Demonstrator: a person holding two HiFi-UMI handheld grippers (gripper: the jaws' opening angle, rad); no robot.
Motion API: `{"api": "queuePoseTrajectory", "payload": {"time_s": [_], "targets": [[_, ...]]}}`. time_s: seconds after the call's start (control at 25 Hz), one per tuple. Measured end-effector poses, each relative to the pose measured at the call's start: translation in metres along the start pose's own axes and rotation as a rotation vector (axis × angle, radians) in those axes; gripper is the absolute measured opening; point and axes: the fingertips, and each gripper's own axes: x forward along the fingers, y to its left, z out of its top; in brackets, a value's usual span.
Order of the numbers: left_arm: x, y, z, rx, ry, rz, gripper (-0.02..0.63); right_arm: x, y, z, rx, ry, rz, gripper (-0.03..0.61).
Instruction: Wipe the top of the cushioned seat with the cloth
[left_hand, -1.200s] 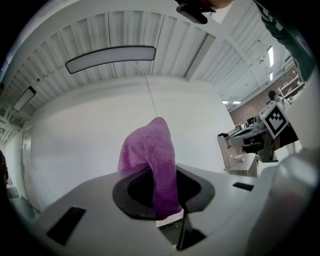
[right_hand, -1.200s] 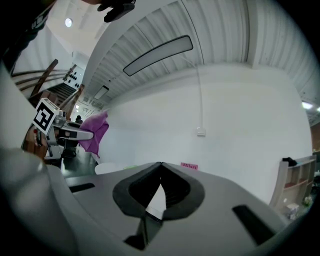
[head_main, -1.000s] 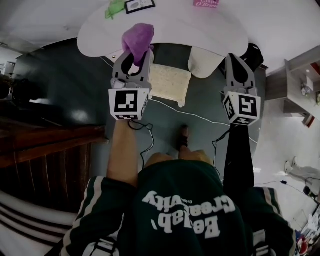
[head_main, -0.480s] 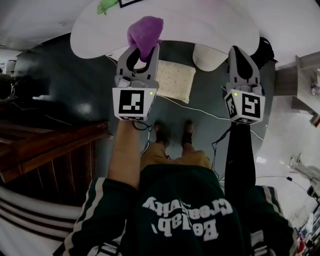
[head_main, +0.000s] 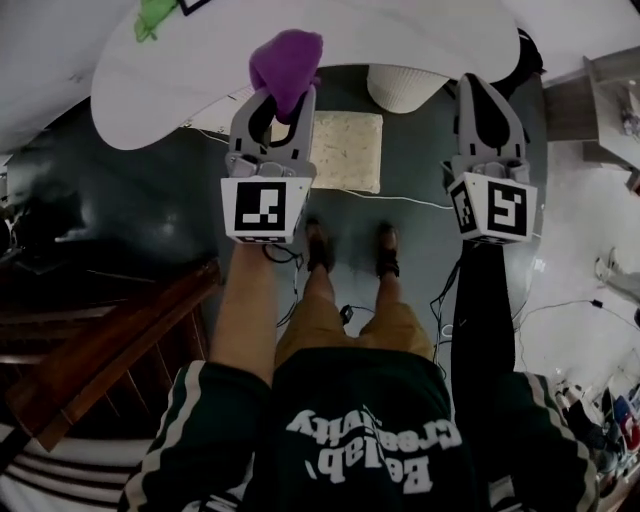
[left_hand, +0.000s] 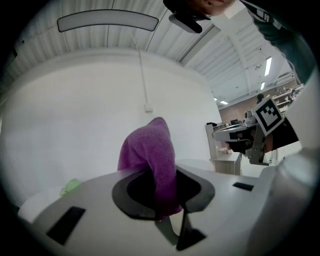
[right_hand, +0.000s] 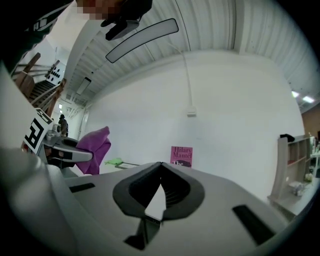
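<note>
The cream, square cushioned seat (head_main: 345, 150) stands on the dark floor just ahead of the person's feet. My left gripper (head_main: 287, 98) is held in the air above the seat's left edge, shut on a bunched purple cloth (head_main: 288, 62). In the left gripper view the cloth (left_hand: 152, 160) stands up between the jaws of the left gripper (left_hand: 162, 192). My right gripper (head_main: 478, 85) hovers to the right of the seat. Its jaws (right_hand: 160, 166) meet at the tips with nothing between them. The cloth (right_hand: 95, 149) also shows at the left of the right gripper view.
A white table (head_main: 200, 60) lies beyond the seat, with a green object (head_main: 155, 15) and a pink book (right_hand: 181, 156) on it. A round white stool (head_main: 405, 88) sits under its edge. Cables (head_main: 420, 203) cross the floor. A wooden railing (head_main: 120, 340) is at left, shelving (head_main: 600, 100) at right.
The view has shifted forward: the seat now lies closer to the person's feet, both feet show, and the table has slid left. Both grippers stay raised, the cloth still held.
</note>
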Motion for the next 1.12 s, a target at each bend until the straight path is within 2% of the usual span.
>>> {"api": "queuePoseTrajectory", "payload": {"time_s": [0.12,0.36,0.6,0.88,1.12], "targets": [[0.017,-0.005,-0.037,0.013,0.037,-0.049,0.094,0.008,0.002,-0.029,-0.007,0.02,-0.003,0.008],[0.046,-0.015,-0.098,-0.018,0.077,-0.091,0.094,0.027,0.003,-0.08,0.015,0.061,0.027,0.008],[0.058,-0.052,-0.161,-0.073,0.144,-0.128,0.094,0.026,0.002,-0.136,0.006,0.121,0.038,0.008],[0.062,-0.08,-0.243,-0.161,0.288,-0.134,0.094,0.023,-0.004,-0.178,0.029,0.166,0.046,0.008],[0.088,-0.114,-0.3,-0.215,0.395,-0.206,0.094,0.025,-0.011,-0.201,0.054,0.179,0.037,0.008]]}}
